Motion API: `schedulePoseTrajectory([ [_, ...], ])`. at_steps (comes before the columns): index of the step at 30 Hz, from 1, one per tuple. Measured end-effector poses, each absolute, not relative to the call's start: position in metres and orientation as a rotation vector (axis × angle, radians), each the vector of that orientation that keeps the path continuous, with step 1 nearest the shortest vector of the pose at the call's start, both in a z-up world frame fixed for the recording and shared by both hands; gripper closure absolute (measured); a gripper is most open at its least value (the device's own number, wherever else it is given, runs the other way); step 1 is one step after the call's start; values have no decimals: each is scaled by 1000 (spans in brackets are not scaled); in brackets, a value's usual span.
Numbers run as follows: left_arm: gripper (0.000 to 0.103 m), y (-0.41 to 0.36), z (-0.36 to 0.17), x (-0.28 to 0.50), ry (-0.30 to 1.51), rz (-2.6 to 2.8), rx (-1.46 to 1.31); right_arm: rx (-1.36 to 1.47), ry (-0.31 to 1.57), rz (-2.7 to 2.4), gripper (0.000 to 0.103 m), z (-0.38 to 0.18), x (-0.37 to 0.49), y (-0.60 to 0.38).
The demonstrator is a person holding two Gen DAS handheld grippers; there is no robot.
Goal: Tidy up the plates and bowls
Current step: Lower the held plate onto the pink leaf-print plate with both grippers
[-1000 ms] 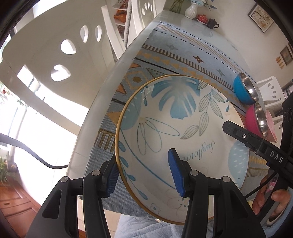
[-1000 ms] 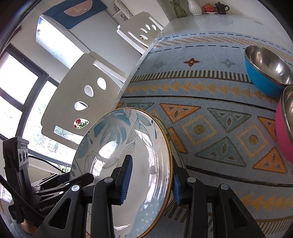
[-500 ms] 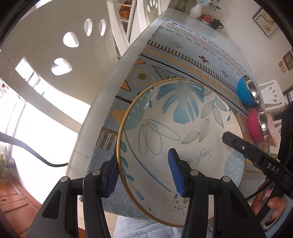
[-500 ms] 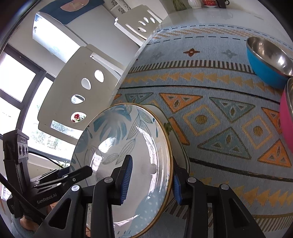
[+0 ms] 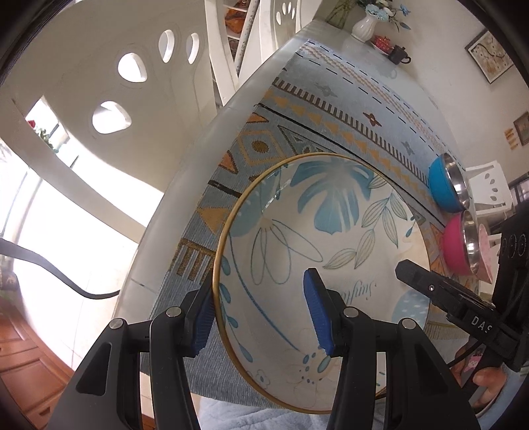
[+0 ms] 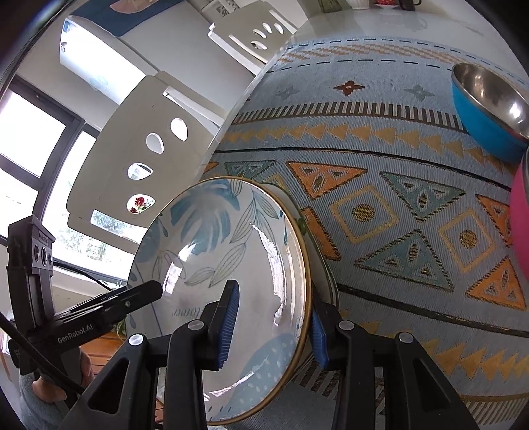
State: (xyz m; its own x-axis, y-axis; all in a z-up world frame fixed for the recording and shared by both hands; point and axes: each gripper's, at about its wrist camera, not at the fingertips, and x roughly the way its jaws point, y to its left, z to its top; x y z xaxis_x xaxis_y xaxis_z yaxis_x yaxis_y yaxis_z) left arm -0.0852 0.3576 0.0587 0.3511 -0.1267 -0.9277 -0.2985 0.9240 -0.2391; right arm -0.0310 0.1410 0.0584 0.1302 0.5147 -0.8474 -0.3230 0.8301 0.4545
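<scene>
A white floral plate with blue leaves and a gold rim is held by both grippers over the near left part of the table. My left gripper is shut on its left rim. My right gripper is shut on its right rim; it shows in the left wrist view. A second plate lies just under it on the table. A blue steel bowl and a pink steel bowl stand on the far right of the cloth.
A patterned blue and orange tablecloth covers the table. White chairs stand along the left side. A vase and a small teapot stand at the far end.
The plate, held by both grippers, has shifted slightly lower and toward the second plate on the table. Both grips are unchanged.
</scene>
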Motion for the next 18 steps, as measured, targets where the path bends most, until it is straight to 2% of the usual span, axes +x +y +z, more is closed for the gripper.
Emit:
schedulePoseTrajectory([
  [7, 56, 357, 63, -79, 1232, 145, -386, 108, 1329, 644, 64, 61, -30, 144],
  [9, 56, 356, 67, -77, 1224, 153, -362, 78, 1332, 654, 61, 63, -30, 147],
  [13, 56, 351, 78, -73, 1197, 182, -295, 23, 1326, 689, 49, 66, -33, 154],
  [18, 54, 353, 85, -70, 1174, 191, -323, 0, 1343, 710, 48, 67, -32, 155],
])
